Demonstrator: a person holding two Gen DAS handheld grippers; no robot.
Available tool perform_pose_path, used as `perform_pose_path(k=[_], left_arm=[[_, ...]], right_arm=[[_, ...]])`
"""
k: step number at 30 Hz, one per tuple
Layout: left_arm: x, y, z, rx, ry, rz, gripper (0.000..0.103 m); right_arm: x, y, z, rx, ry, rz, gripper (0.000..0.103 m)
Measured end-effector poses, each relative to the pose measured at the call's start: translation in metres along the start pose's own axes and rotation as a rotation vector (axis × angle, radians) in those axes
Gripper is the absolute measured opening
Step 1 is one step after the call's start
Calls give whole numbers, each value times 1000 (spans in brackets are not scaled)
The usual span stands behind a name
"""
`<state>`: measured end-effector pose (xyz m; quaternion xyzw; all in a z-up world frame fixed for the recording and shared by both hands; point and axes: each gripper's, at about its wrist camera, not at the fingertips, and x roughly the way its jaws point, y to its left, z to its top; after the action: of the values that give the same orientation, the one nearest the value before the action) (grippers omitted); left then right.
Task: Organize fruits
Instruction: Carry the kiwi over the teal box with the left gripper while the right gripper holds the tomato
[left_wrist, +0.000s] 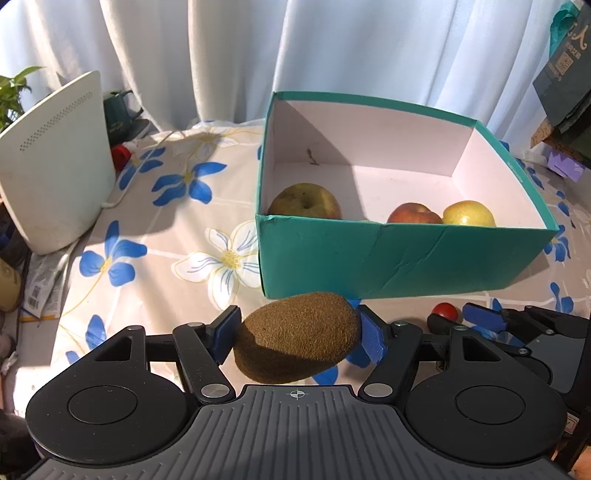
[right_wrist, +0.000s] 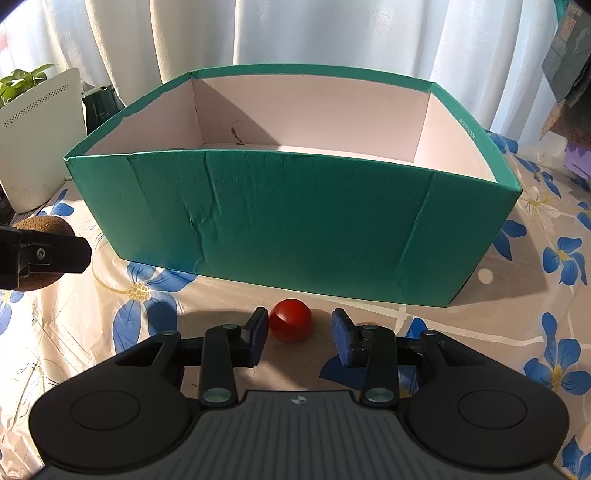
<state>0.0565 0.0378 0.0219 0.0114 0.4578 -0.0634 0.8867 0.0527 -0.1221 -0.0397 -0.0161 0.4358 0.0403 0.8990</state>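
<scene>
Both wrist cameras looked down-forward at the teal box (left_wrist: 399, 254); the right one sat nearer its front wall. Both views shared the box.

The dark green bag (left_wrist: 565, 70) at top right of the left wrist view bears a large pale character, perhaps "人", above a QR code and small print too blurred to read. Tiny lettering on the box rim (right_wrist: 466, 127) is illegible.

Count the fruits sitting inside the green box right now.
3: a greenish apple at the near left of the green box, a red apple and a yellow one near right. More may hide behind the front wall.
</scene>
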Motion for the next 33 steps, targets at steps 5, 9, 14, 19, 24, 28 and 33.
perform_pose_path(k=[5, 9, 14, 19, 24, 28, 33], left_arm=[[4, 0, 1, 2, 12, 1, 72], [5, -1, 2, 8, 17, 4, 72], [0, -4, 3, 23, 4, 11, 72], [-12, -10, 7, 48, -28, 10, 72], [-24, -16, 12, 68, -61, 8, 72], [-32, -20, 18, 84, -89, 7, 72], [-44, -24, 30, 112, -146, 5, 72]], right_arm=[[6, 2, 0, -24, 11, 5, 27], [-1, 1, -1, -22, -13, -11, 26], [-29, -6, 0, 2, -72, -33, 26], [-65, -13, 2, 34, -157, -65, 26], [-95, -20, 3, 70, -232, -97, 26], [-115, -23, 2, 86, -282, -117, 26], [-136, -28, -1, 111, -328, -140, 26]])
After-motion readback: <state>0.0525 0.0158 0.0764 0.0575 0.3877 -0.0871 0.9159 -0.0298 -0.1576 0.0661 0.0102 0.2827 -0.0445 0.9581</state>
